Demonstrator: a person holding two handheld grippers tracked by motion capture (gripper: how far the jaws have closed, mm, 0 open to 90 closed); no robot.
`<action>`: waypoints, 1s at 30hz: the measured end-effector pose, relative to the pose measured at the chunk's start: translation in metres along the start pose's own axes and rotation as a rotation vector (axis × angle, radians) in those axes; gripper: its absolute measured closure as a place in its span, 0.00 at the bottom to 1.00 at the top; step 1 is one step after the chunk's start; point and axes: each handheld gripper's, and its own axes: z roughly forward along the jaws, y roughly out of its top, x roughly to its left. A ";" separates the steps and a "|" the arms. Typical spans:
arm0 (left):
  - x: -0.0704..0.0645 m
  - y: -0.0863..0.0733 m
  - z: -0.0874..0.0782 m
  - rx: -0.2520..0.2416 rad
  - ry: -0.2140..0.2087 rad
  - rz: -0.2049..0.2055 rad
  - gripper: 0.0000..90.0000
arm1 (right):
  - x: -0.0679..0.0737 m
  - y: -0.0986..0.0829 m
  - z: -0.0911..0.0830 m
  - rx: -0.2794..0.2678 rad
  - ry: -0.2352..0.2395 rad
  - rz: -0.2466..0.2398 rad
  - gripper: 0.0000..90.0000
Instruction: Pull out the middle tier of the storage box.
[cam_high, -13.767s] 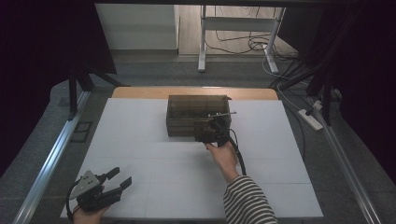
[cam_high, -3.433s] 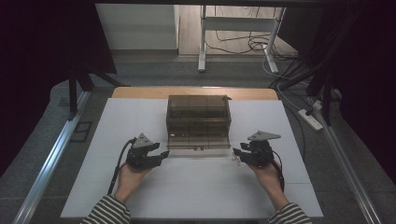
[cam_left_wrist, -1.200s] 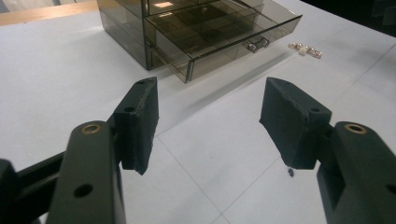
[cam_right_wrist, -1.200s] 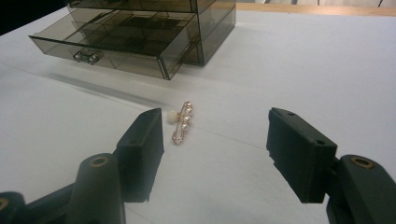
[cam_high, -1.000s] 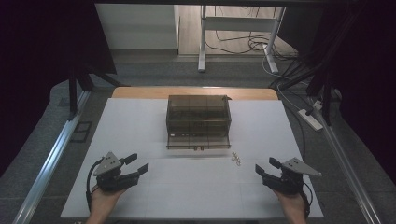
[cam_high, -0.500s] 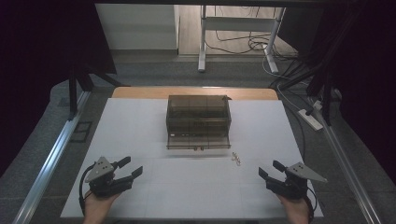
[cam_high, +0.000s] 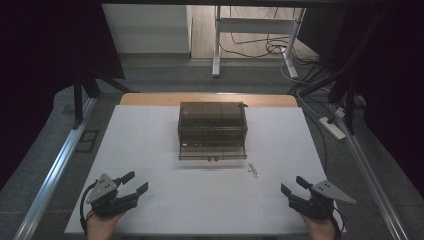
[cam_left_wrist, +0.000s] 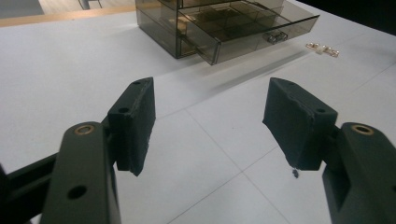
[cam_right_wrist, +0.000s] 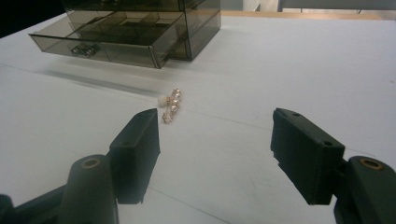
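Note:
A smoky transparent drawer box (cam_high: 212, 125) stands at the middle of the white table, its bottom drawer (cam_high: 212, 152) pulled out toward me. The drawer (cam_left_wrist: 243, 28) (cam_right_wrist: 107, 42) has several compartments inside. A small gold and pearl hair clip (cam_high: 253, 169) (cam_right_wrist: 171, 104) (cam_left_wrist: 322, 48) lies on the table just right of the drawer's front. My left gripper (cam_high: 131, 188) (cam_left_wrist: 210, 126) rests open near the front left, nothing between its jaws. My right gripper (cam_high: 291, 186) (cam_right_wrist: 215, 149) sits open near the front right, the clip ahead of its left jaw.
The white table (cam_high: 150, 135) has a wooden strip along its far edge (cam_high: 210, 98). Metal rails (cam_high: 50, 175) run along both sides. A power strip (cam_high: 332, 127) and cables lie on the floor at the right; a desk frame (cam_high: 250, 30) stands beyond.
Both grippers have drawn back from beside the drawer box to the table's front corners. The bottom drawer now stands open and the clip lies beside it.

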 end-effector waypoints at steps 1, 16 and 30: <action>0.000 -0.001 -0.001 -0.002 0.001 -0.001 0.39 | -0.001 -0.001 -0.001 -0.005 -0.004 0.001 0.36; 0.007 -0.014 -0.007 -0.023 0.015 -0.057 0.38 | -0.004 -0.008 -0.006 0.004 0.002 0.051 0.34; 0.010 -0.018 -0.006 -0.015 0.009 -0.077 0.38 | -0.002 -0.005 -0.002 0.029 -0.009 0.060 0.30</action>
